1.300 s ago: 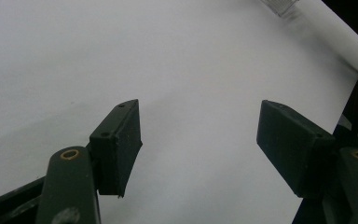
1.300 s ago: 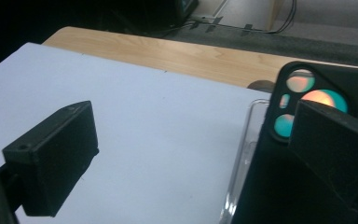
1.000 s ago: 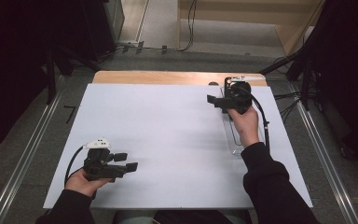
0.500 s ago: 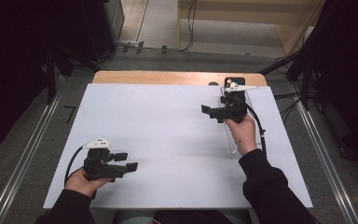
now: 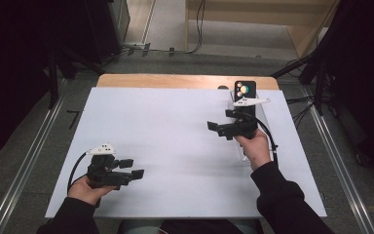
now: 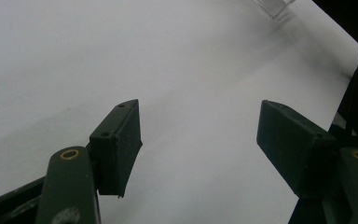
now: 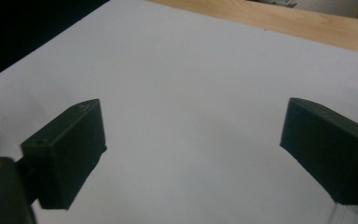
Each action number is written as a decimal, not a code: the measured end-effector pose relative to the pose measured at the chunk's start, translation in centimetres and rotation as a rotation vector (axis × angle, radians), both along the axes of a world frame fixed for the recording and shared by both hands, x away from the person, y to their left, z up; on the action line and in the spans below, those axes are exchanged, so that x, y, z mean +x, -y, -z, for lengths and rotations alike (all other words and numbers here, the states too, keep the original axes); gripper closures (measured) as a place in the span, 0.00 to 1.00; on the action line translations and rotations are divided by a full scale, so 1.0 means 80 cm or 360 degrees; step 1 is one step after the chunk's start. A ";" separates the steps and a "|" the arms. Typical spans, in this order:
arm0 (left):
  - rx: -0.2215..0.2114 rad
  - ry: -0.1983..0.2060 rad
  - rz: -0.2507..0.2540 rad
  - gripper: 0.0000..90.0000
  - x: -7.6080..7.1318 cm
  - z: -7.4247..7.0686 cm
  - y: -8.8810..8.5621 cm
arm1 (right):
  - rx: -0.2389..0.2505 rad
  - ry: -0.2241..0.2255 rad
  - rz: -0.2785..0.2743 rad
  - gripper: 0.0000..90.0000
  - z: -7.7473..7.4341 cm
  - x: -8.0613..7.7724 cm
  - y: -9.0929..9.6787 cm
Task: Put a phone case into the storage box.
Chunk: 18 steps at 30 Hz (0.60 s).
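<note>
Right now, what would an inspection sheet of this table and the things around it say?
Surface: white sheet over a wooden table.
Job's things: clear plastic holder at the far right, a black phone at its far end.
Clutter: nothing seen.
Grippers: left gripper open, near edge; right gripper open, empty, jaws just narrowing, beside the holder.
Cables: one trails from each gripper; more on the floor.
Surroundings: dark, metal rails.
</note>
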<state>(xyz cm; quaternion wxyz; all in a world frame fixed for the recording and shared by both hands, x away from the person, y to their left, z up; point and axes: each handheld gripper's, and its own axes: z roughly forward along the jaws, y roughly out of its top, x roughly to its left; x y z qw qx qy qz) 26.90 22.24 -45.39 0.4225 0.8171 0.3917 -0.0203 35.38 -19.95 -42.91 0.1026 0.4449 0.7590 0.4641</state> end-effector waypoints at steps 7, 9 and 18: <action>-0.0001 0.0000 0.0002 0.34 0.000 0.000 0.001 | -0.0009 -0.0016 -0.0048 0.06 0.000 -0.016 0.002; -0.0002 0.0000 0.0003 0.34 0.000 0.000 0.001 | -0.0018 -0.0020 -0.0073 0.06 0.001 -0.020 0.002; -0.0003 -0.0001 0.0007 0.34 0.000 0.000 0.001 | -0.0040 -0.0040 -0.0133 0.13 0.005 -0.033 0.000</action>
